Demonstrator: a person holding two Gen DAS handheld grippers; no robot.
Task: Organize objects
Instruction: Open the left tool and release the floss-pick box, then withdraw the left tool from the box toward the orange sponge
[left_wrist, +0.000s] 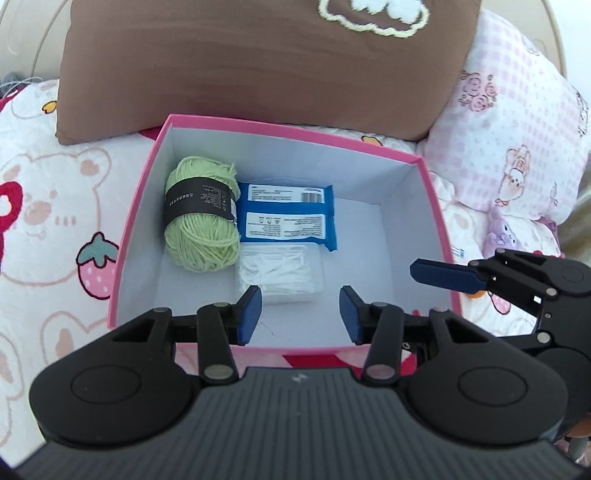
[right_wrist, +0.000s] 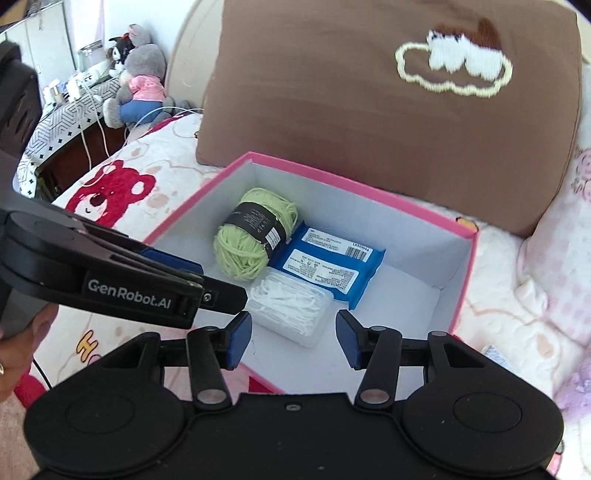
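The pink box (left_wrist: 122, 236) sits on the bed, open-topped, and three things already lie in its left half: a green yarn ball (left_wrist: 201, 218) against the left wall, a blue wipes pack (left_wrist: 286, 216) touching it on the right, and a clear case of white floss picks (left_wrist: 280, 275) in front of the pack, nearest to me. The yarn's long axis runs from the near side toward the far wall; the pack lies alongside it. The right half of the box floor is bare.

My left gripper (left_wrist: 301, 314) hangs above the near wall of the box, jaws spread with nothing between them, and the floss case lies just ahead and a little left of their gap. My right gripper (right_wrist: 291, 339) also hovers over the near edge, jaws spread and empty; from it the floss case is straight ahead and the bare floor lies to the right. In the left view the right gripper crosses over the box's right wall.

A brown cushion (left_wrist: 258, 62) leans behind the box, with a pink checked pillow (left_wrist: 517, 122) beside it.

I judge the next object belongs in the free right half, which my right hand is nearer to.
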